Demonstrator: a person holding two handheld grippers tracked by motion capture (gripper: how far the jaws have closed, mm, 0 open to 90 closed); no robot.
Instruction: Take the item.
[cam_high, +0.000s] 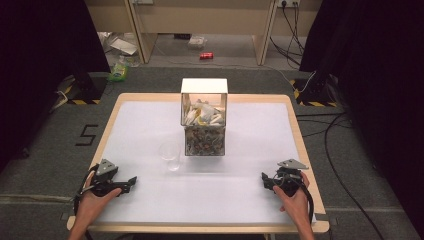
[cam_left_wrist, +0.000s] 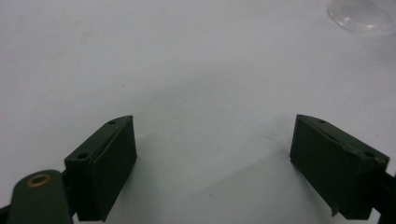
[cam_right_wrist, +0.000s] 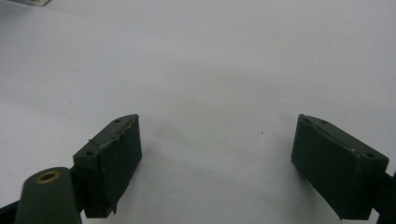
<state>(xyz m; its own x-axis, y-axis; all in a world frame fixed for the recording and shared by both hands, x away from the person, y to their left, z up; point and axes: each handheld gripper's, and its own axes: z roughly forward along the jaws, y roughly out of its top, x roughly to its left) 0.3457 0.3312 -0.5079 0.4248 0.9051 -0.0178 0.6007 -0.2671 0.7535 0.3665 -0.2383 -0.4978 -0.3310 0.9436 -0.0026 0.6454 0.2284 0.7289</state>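
Item, lower left of the high view: our left gripper (cam_high: 131, 181), jaws spread wide with nothing between them, resting on the white table cover (cam_high: 150, 125); just right of it and nearer the centre stands the clear plastic cup (cam_high: 170, 155), upright and apart from both tools. Item, centre: the clear box (cam_high: 204, 117) of wrapped pieces, top open, just beside the cup. Item, lower right: our right gripper (cam_high: 265, 179), likewise wide open and empty; we judge we should steady the cup with the left before lifting anything from the box.
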